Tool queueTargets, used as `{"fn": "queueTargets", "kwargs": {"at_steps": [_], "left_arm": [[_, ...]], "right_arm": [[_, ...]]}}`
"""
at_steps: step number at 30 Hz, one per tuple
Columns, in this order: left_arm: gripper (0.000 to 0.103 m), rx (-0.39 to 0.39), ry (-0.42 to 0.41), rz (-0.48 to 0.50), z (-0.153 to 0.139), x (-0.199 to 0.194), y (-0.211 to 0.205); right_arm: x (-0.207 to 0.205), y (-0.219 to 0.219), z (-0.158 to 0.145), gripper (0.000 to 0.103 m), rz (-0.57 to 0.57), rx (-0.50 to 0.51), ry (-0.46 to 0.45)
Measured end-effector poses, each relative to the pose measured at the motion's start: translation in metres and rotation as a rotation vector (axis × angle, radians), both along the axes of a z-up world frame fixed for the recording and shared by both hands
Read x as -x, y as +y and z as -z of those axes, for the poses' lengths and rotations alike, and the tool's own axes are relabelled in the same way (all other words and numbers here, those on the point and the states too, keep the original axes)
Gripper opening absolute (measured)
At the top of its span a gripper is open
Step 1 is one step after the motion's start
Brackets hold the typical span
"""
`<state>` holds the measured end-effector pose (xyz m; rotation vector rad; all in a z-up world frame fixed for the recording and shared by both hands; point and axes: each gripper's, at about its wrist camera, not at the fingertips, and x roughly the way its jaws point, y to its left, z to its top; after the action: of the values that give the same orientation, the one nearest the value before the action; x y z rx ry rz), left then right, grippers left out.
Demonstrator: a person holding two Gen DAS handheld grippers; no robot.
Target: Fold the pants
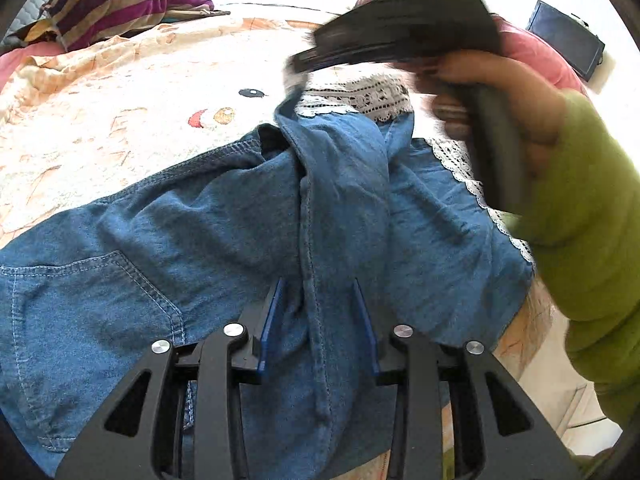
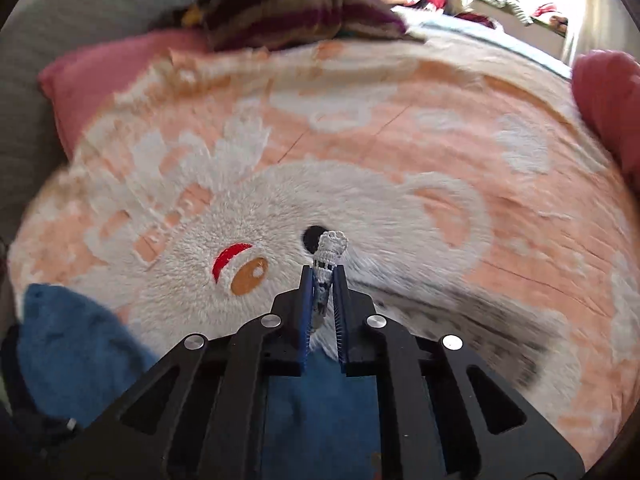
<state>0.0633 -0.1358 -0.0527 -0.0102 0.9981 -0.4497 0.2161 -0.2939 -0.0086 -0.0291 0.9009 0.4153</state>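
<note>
Blue denim pants [image 1: 224, 240] with white lace hems [image 1: 360, 98] lie rumpled on the bed. My left gripper [image 1: 318, 284] is open, its blue pads either side of a raised seam ridge of the denim. My right gripper [image 2: 324, 270] is shut on the lace hem [image 2: 330, 250] of a pant leg and holds it above the blanket; it also shows, blurred, in the left wrist view [image 1: 296, 80], lifting the leg. Denim [image 2: 72, 344] hangs below at the left.
The bed carries a peach and white fleece blanket [image 2: 400, 152] with a cartoon face. A striped purple pillow [image 1: 120, 4] and pink pillows [image 2: 92, 80] lie at the far side. The bed edge and pale floor [image 1: 552, 368] are at the right.
</note>
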Motion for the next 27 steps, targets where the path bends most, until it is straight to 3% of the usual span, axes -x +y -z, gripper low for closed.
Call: {"fn": "queueTargets", "kwargs": {"at_steps": [2,5,7,8,9,18,23,27], "left_arm": [[0.046,-0.011,-0.027,-0.019,-0.001,0.002,0.000],[0.043,-0.006,-0.042,-0.030,-0.002,0.002,0.000],[0.025,-0.022,-0.063,-0.021,-0.003,0.003,0.000],[0.009,-0.029,-0.079,-0.005,-0.004,0.005,-0.001],[0.005,-0.026,-0.094,0.011,-0.007,0.008,-0.002],[0.002,-0.064,-0.197,0.128,-0.031,0.045,-0.007],[0.002,-0.068,-0.188,0.166,-0.029,0.058,-0.009],[0.002,-0.081,-0.172,0.197,-0.022,0.065,-0.012]], "right_arm": [[0.019,-0.029,-0.016,0.005,0.035,-0.040,-0.025],[0.049,-0.069,-0.034,0.005,0.095,-0.081,-0.066],[0.073,-0.095,-0.042,0.005,0.137,-0.100,-0.085],[0.082,-0.104,-0.043,0.005,0.153,-0.110,-0.084],[0.092,-0.114,-0.043,0.005,0.167,-0.126,-0.078],[0.186,-0.160,-0.030,0.005,0.255,-0.198,-0.035],[0.220,-0.170,0.002,0.005,0.304,-0.225,0.069],[0.237,-0.172,0.019,0.005,0.329,-0.206,0.098]]}}
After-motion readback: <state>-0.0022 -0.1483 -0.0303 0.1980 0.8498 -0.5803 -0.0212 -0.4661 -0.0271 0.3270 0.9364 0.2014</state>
